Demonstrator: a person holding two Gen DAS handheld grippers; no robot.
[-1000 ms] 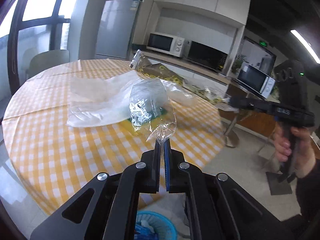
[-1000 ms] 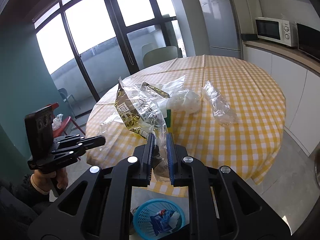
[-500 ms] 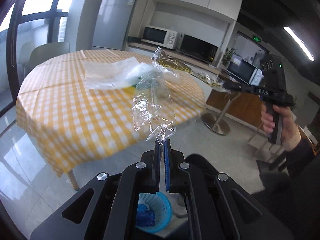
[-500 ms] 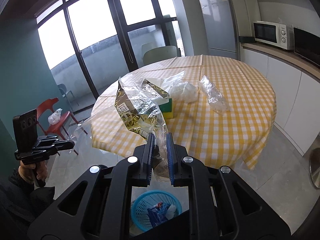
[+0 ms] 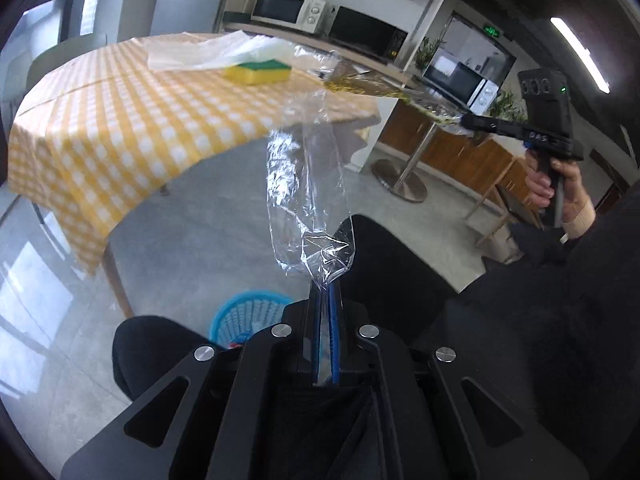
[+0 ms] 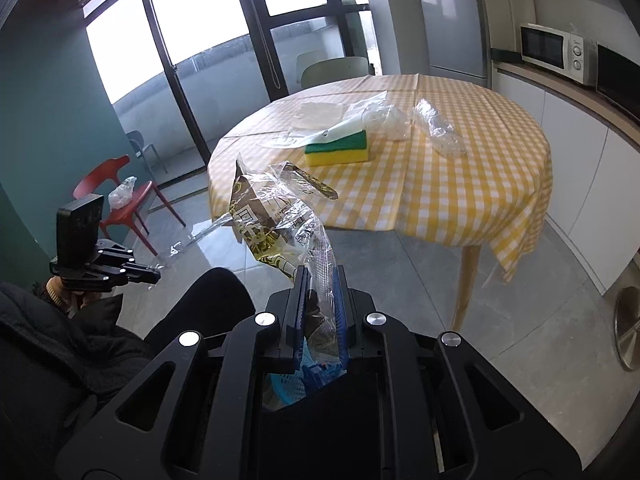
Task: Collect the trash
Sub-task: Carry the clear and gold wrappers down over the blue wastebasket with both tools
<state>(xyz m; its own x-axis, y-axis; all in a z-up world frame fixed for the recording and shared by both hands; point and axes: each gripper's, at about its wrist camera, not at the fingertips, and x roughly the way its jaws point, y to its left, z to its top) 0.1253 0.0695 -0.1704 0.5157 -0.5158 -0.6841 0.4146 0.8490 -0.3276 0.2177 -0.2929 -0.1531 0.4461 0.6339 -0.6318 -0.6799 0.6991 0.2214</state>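
My left gripper (image 5: 325, 286) is shut on a clear plastic wrapper (image 5: 306, 196) that stands up from its tips, away from the table. My right gripper (image 6: 320, 276) is shut on a clear wrapper with brown and yellow print (image 6: 276, 220); it also shows in the left wrist view (image 5: 372, 88). A blue mesh trash basket (image 5: 244, 314) stands on the floor just below the left gripper and peeks out under the right gripper (image 6: 296, 380). Clear plastic bags (image 6: 384, 120) and another clear wrapper (image 6: 438, 132) lie on the table.
The round table with a yellow checked cloth (image 6: 460, 184) holds a yellow-green sponge (image 6: 336, 150). The person's dark-clothed knees (image 5: 160, 340) flank the basket. A red chair (image 6: 120, 200) stands left. Counter with microwaves (image 5: 288, 10) and a pedestal table base (image 5: 400, 184) lie beyond.
Both grippers have drawn back from the table and lowered with their wrappers. The table now sits farther off and the basket shows more fully below the left gripper.
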